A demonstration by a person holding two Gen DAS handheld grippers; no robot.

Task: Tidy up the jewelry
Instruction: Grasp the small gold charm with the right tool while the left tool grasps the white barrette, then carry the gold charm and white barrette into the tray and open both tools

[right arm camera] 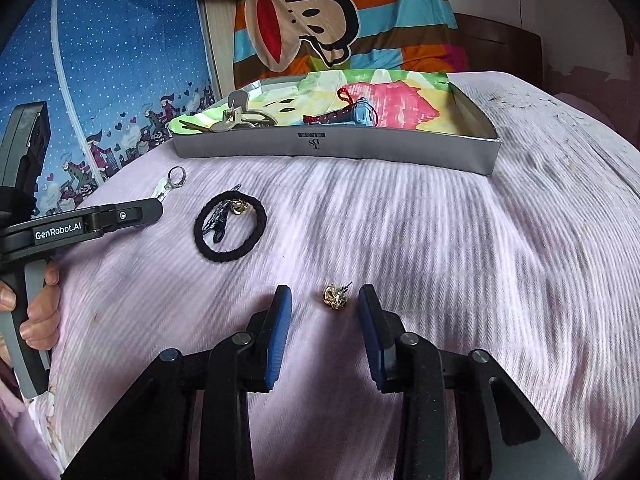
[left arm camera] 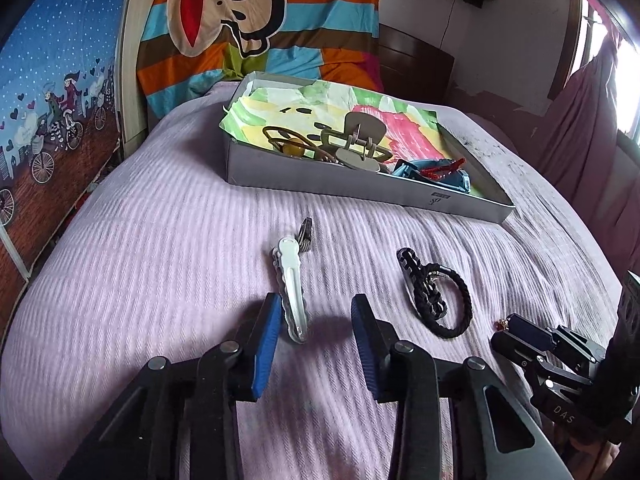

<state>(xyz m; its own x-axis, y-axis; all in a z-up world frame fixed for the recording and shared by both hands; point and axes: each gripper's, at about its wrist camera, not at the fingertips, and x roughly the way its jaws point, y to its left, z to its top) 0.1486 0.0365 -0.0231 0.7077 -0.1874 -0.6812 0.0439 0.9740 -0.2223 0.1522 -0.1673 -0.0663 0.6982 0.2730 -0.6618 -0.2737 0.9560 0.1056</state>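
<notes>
With both pairs of jaws spread and nothing held, pickup stage of the sorting, judged from the layout. Several pieces already in the box (right arm camera: 340,148) at the far side of the bed: a grey claw clip (left arm camera: 356,142), a blue piece with a red cord (right arm camera: 358,114).

Left gripper (left arm camera: 316,316): jaws apart, empty. White hair clip (left arm camera: 290,284) on the pink bedspread (left arm camera: 160,240), near end just inside the left finger, off-centre in the gap. Small ring (left arm camera: 306,232) touching or just beside its far end. Black hair tie (left arm camera: 438,298) to the right, outside the jaws, with a dark clip across it; exact make unclear through the blur.

Right gripper (right arm camera: 324,306): jaws apart, empty. Gold earring (right arm camera: 335,299) between the fingertips, nearer the right one, post pointing up and away.

Next move likely: close on the earring. Calls for a low, centred pinch; small, rounded, apt to roll or sink into soft cloth. Then carry to the box.
</notes>
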